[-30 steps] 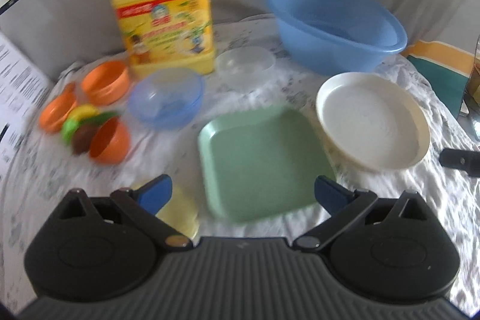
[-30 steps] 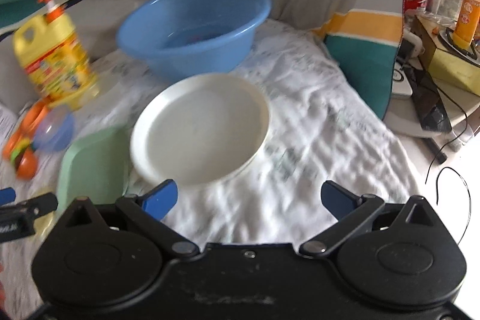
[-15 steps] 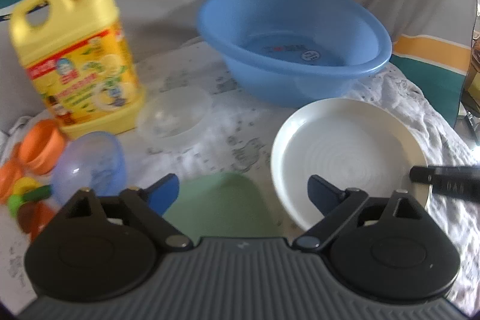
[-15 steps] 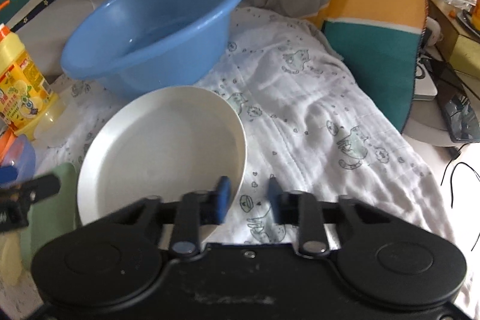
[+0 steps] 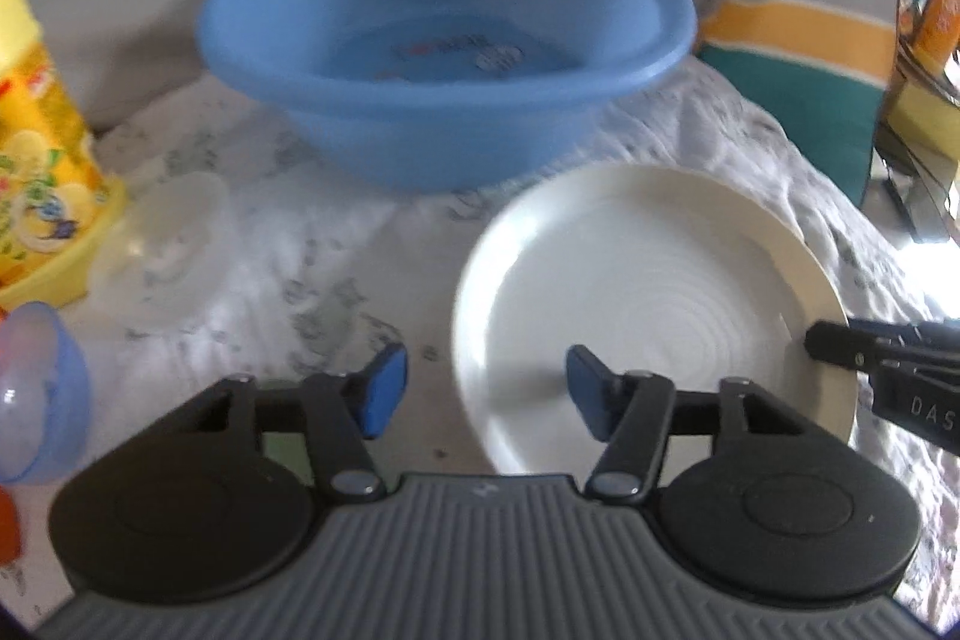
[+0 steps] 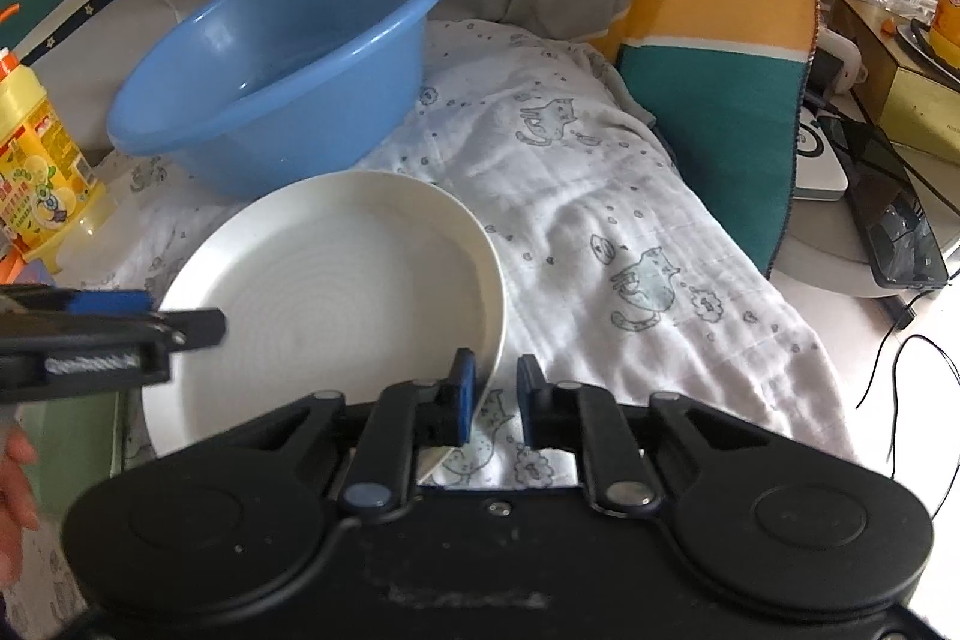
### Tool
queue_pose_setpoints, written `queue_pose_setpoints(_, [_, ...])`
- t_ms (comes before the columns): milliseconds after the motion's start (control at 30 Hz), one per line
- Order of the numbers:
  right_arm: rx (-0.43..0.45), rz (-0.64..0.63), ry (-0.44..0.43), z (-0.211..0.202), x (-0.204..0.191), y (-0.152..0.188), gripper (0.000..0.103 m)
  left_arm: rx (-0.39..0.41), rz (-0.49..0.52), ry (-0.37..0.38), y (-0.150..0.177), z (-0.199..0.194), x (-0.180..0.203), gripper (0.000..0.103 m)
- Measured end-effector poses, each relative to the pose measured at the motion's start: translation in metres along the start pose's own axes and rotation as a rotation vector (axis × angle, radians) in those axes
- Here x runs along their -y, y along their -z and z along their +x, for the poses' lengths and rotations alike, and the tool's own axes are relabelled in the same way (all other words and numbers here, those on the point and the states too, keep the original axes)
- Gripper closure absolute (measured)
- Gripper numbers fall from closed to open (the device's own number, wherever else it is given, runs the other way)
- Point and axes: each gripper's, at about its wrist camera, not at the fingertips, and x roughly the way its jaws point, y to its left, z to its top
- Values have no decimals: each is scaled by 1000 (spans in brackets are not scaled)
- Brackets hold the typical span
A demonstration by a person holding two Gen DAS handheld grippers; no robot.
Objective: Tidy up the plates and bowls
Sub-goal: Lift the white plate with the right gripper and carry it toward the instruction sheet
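A round white plate (image 5: 648,304) (image 6: 336,292) lies on the printed white cloth, in front of a big blue basin (image 5: 444,40) (image 6: 282,58). My right gripper (image 6: 497,394) is closed around the plate's right rim, one finger inside and one outside. My left gripper (image 5: 480,391) is open and straddles the plate's left rim; it appears from the side in the right wrist view (image 6: 108,334). A clear bowl (image 5: 162,238) and a translucent blue bowl (image 5: 36,388) sit at the left. A green plate (image 6: 78,436) shows partly behind the left gripper.
A yellow detergent bottle (image 5: 42,142) (image 6: 36,148) stands at the left. A teal and yellow striped fabric (image 6: 720,100) borders the cloth on the right. Beyond it are a phone (image 6: 894,220), cables and a cluttered side table (image 6: 900,70).
My left gripper has moved right, to the white plate's left rim, and narrowed a little. My right gripper stays closed around the plate's right rim, and the plate looks slightly tilted up.
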Motion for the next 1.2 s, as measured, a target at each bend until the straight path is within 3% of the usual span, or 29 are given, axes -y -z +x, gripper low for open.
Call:
queue_pose_setpoints(167, [10, -13, 6, 0, -2, 0, 88, -5, -18, 23, 0, 3, -2, 47])
queue_pose_setpoints(267, [13, -22, 3, 5, -6, -3, 88, 4, -27, 53, 3, 2, -1, 61])
queue_pose_setpoints(600, [-8, -12, 40, -10, -14, 0, 87, 6, -9, -5, 11, -23, 7, 72])
queue_pose_setpoints(867, [-17, -56, 26, -53, -33, 13, 87, 11, -34, -17, 38, -77, 3, 72])
queue_pose_setpoints(1200, [-18, -183, -89, -116, -106, 51, 87, 30, -150, -86, 100, -164, -52, 71])
